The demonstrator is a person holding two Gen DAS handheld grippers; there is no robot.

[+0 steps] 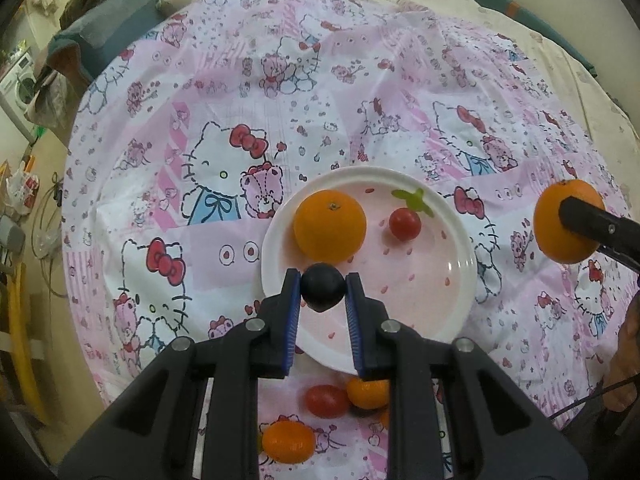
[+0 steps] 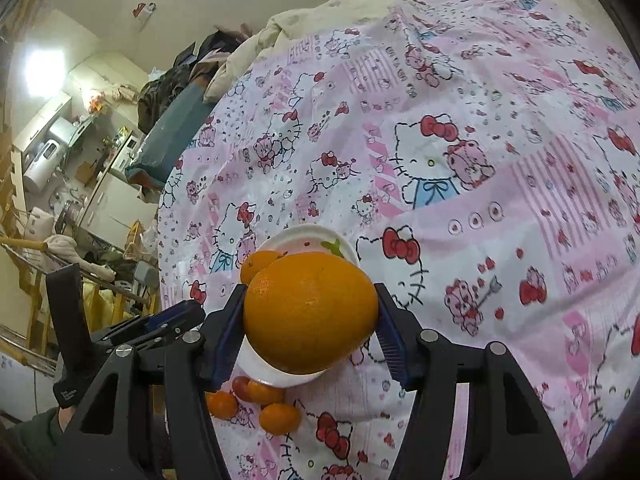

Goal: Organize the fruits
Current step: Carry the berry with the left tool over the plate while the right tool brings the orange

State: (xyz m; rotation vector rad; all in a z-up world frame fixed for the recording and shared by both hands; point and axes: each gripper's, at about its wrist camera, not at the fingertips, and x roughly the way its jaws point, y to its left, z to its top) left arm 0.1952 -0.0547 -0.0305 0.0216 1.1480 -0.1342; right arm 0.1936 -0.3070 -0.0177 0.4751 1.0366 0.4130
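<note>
**Ana:** Left wrist view first: a pink cartoon-print cloth (image 1: 400,80), thin and creased, covers the whole surface, probably as a soft, wipeable work mat. On it sits a round glossy white plate (image 1: 460,264) whose raised rim keeps round fruit from rolling.

**Ben:** What lies in it?

**Ana:** A dimpled orange (image 1: 330,226) at ten o'clock and a smooth red cherry tomato (image 1: 405,223) at one o'clock. The left gripper (image 1: 323,292) is clamped on a small matte dark-blue round fruit (image 1: 323,286), hanging over the plate's seven o'clock edge, likely for dropping in.

**Ben:** And the right?

**Ana:** The right gripper (image 2: 310,316) squeezes a large pebbly orange (image 2: 310,316), its ribbed blue pads (image 2: 394,346) spread wide. Loose small mandarins (image 2: 279,418) wait near the rim at six o'clock.
</note>
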